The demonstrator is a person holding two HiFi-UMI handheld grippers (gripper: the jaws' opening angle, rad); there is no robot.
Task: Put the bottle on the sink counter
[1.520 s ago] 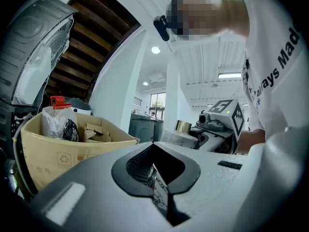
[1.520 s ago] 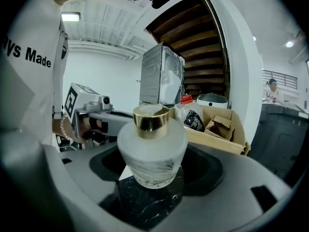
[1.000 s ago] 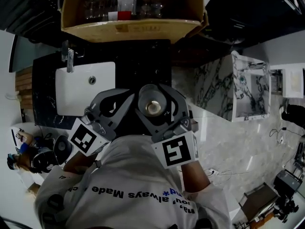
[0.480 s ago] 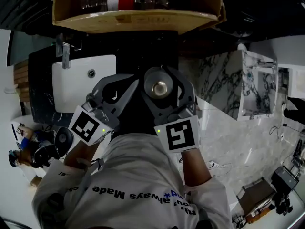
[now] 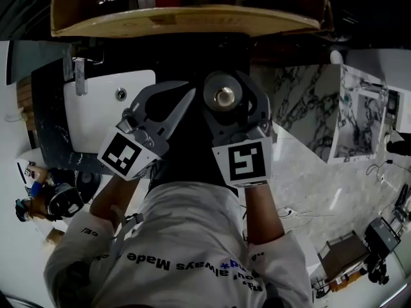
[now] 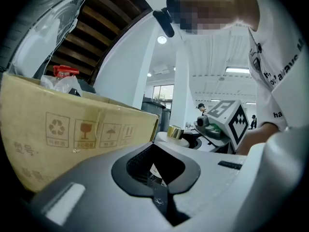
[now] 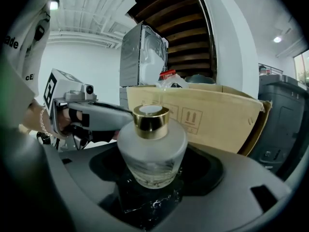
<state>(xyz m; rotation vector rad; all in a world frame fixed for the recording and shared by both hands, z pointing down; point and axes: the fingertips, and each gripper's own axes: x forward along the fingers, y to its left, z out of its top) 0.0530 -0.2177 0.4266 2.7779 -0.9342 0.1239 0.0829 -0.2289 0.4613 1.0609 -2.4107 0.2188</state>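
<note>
A frosted glass bottle (image 5: 224, 97) with a gold cap stands upright between the fingers of my right gripper (image 5: 231, 82), which is shut on it. In the right gripper view the bottle (image 7: 152, 149) fills the gap of the right gripper (image 7: 152, 180). It hangs over the black marble sink counter (image 5: 192, 53), right of the white basin (image 5: 96, 117). My left gripper (image 5: 183, 98) is beside it on the left, shut and holding nothing. In the left gripper view the left gripper (image 6: 161, 153) has its jaws meeting, and the bottle's gold cap (image 6: 176, 132) shows beyond.
An open cardboard box (image 5: 186, 18) holding several bottles sits at the counter's back edge, close ahead of both grippers; the box (image 7: 212, 120) also shows in the right gripper view. A faucet (image 5: 78, 76) stands at the basin's left. A marble-patterned cabinet (image 5: 302, 108) is on the right.
Both grippers have moved forward over the counter toward the cardboard box, the bottle still held in the right one. The left gripper stays empty.
</note>
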